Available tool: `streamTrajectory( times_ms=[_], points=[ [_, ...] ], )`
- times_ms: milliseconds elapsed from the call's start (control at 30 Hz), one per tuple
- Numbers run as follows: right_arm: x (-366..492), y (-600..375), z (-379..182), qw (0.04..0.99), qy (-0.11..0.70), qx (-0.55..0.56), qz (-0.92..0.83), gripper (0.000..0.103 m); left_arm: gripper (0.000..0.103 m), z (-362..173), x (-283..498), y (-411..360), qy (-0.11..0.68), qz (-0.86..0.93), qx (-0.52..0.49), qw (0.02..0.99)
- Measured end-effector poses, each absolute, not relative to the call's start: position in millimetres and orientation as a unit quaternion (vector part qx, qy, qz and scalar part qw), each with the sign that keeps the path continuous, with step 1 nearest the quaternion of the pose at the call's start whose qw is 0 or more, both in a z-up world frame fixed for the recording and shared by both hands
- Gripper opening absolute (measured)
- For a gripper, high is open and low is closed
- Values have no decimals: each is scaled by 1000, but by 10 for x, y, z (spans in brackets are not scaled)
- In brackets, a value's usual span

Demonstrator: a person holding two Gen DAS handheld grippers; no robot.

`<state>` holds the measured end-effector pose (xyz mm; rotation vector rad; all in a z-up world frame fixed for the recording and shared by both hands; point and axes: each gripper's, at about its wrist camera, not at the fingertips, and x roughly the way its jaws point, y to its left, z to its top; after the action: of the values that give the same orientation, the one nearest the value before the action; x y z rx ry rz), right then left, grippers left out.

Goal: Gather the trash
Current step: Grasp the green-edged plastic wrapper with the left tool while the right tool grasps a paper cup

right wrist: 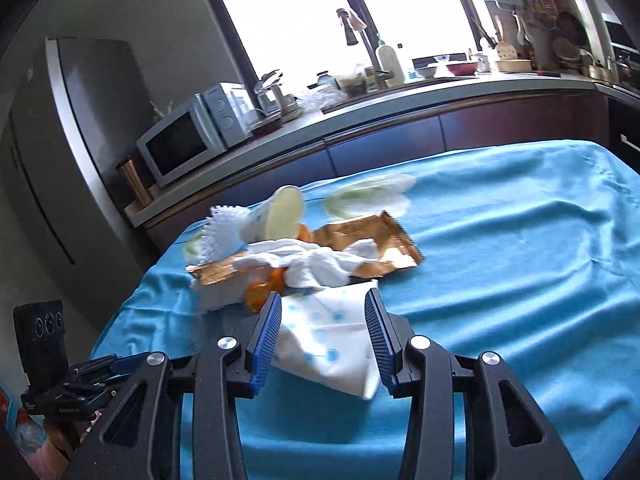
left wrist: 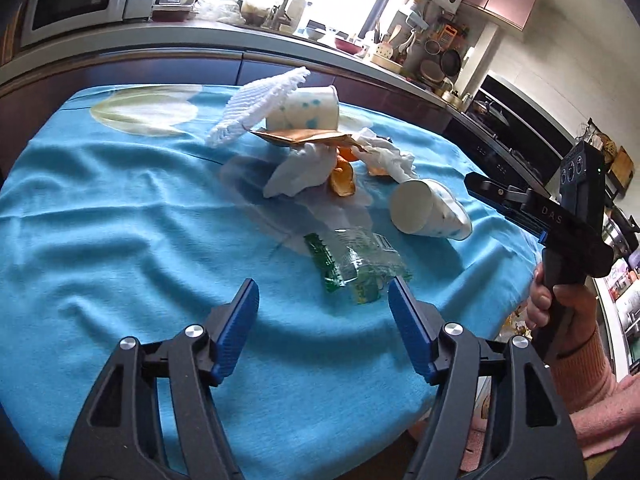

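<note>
A heap of trash lies on the blue tablecloth (left wrist: 100,220). My left gripper (left wrist: 324,292) is open just short of a crumpled clear and green plastic wrapper (left wrist: 356,264). Behind it lie a tipped white paper cup with blue dots (left wrist: 430,208), white tissues (left wrist: 304,172), orange peel (left wrist: 342,180), a brown foil packet (left wrist: 304,136), a second dotted cup (left wrist: 308,112) and a white foam net (left wrist: 260,100). My right gripper (right wrist: 322,308) is open with its jaws on either side of the near dotted cup (right wrist: 328,344). The right gripper also shows in the left wrist view (left wrist: 476,184).
A kitchen counter (right wrist: 400,100) with a microwave (right wrist: 188,140), sink tap and dishes runs behind the table. A grey fridge (right wrist: 60,140) stands at the left. The table's right edge (left wrist: 516,280) drops off near my right hand.
</note>
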<state>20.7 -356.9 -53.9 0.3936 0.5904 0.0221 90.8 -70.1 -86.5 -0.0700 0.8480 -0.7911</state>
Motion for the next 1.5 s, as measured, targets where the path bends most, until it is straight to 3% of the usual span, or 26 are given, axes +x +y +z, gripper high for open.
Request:
streamTrajectory(
  times_ms=[200, 367, 600, 733, 833, 1500],
  points=[
    [172, -3802, -823, 916, 309, 253, 36, 42, 67, -956, 1029, -929, 431, -380, -44, 817],
    [179, -3785, -947, 904, 314, 281, 70, 40, 60, -972, 1091, -980, 445, -382, -61, 808],
    [132, -3714, -927, 903, 308, 283, 101, 13, 36, -994, 1129, -1007, 458, -379, -69, 801],
    [86, -3670, -886, 904, 304, 278, 114, 9, 21, -1008, 1113, -1013, 458, -378, -68, 801],
    [66, -3631, -845, 905, 300, 275, 125, 6, 15, -988, 1083, -998, 453, -377, -65, 805],
    [54, -3061, -505, 907, 283, 224, 218, 2, 12, -657, 855, -374, 393, -349, -70, 848]
  ],
)
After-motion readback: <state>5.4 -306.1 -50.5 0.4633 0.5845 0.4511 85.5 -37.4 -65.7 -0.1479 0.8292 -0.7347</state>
